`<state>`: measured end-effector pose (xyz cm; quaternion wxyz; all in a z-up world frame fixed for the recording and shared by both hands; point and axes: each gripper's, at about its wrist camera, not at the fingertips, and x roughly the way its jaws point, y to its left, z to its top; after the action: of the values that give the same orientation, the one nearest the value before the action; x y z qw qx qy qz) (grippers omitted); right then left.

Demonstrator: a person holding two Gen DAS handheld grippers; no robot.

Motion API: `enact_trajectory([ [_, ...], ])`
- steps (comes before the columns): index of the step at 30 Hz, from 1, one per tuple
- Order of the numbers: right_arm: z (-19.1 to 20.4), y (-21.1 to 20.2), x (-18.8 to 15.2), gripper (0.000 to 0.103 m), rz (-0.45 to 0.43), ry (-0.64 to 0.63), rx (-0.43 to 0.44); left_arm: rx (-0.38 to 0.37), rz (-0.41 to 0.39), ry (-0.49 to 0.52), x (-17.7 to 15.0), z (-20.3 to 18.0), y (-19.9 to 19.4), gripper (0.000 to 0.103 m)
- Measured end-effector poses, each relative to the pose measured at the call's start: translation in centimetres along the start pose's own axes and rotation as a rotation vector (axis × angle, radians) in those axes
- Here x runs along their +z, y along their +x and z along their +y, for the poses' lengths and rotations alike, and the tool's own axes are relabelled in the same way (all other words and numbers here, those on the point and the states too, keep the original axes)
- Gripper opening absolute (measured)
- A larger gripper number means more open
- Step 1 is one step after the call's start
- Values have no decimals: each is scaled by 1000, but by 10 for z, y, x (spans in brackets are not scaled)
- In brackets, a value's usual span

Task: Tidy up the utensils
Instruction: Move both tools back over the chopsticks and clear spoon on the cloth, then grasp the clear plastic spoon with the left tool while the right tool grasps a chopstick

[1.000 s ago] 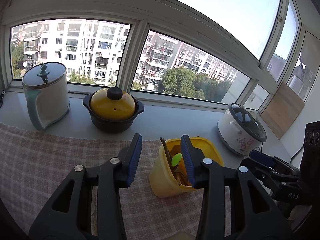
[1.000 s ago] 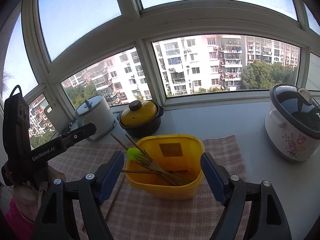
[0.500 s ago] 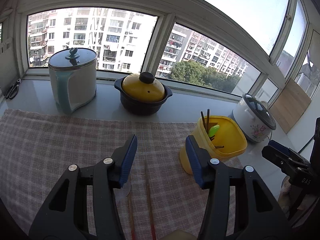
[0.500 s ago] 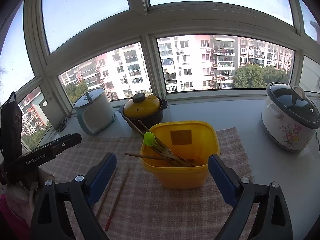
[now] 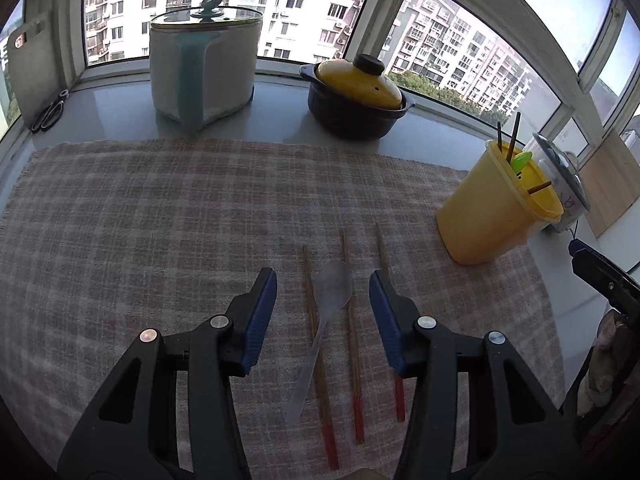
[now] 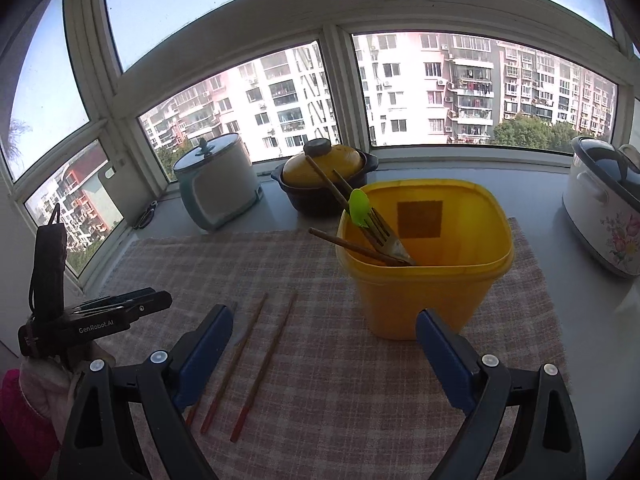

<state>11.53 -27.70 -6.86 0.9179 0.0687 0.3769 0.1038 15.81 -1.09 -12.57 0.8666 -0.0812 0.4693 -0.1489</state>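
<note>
A clear plastic spoon (image 5: 325, 312) and three red-tipped chopsticks (image 5: 351, 332) lie on the checked cloth (image 5: 160, 216). My left gripper (image 5: 322, 285) is open and empty, its jaws straddling the spoon and two chopsticks just above the cloth. A yellow tub (image 6: 424, 264) holds a fork (image 6: 386, 236), a green spoon (image 6: 359, 208) and chopsticks; it also shows in the left wrist view (image 5: 496, 216). My right gripper (image 6: 324, 330) is open and empty, in front of the tub. Chopsticks (image 6: 264, 354) lie to its left.
A white and teal kettle (image 5: 204, 72) and a yellow-lidded dark pot (image 5: 358, 96) stand on the sill behind the cloth. A floral rice cooker (image 6: 604, 212) stands at the right. Scissors (image 5: 50, 112) lie at the far left of the sill.
My left gripper has swung left and down from the yellow tub to the spoon and chopsticks on the cloth. My right gripper has drawn back a little from the tub.
</note>
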Motion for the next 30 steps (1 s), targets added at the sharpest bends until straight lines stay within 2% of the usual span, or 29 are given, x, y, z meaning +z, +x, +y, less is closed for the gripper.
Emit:
enact_trajectory([
  [3, 9, 12, -5, 94, 46, -21, 15, -27, 55, 14, -7, 1, 13, 41],
  [4, 12, 16, -7, 94, 66, -28, 20, -33, 73, 10, -9, 2, 17, 35],
  [8, 18, 32, -14, 94, 132, -25, 39, -59, 142, -4, -17, 7, 36, 27],
  [10, 20, 42, -18, 91, 165, -16, 48, -77, 184, -19, -21, 10, 45, 23],
  [12, 20, 53, -20, 81, 209, 5, 66, -94, 221, -16, -23, 11, 54, 23],
  [17, 30, 78, -28, 66, 302, 14, 115, -43, 257, 71, -28, 3, 68, 23],
  [19, 38, 89, -31, 61, 333, 2, 121, -25, 268, 98, -29, 1, 73, 23],
  [23, 51, 107, -38, 45, 379, 0, 111, -37, 270, 107, -28, 1, 77, 23],
  [24, 52, 112, -39, 44, 389, 3, 110, -42, 269, 102, -28, 3, 78, 23],
  [25, 54, 117, -40, 43, 397, 4, 106, -41, 267, 99, -28, 4, 79, 17],
  [27, 58, 127, -42, 40, 415, 3, 93, -40, 261, 97, -26, 5, 81, 13],
  [30, 61, 143, -42, 36, 444, 1, 75, -59, 258, 79, -26, 10, 80, 11],
])
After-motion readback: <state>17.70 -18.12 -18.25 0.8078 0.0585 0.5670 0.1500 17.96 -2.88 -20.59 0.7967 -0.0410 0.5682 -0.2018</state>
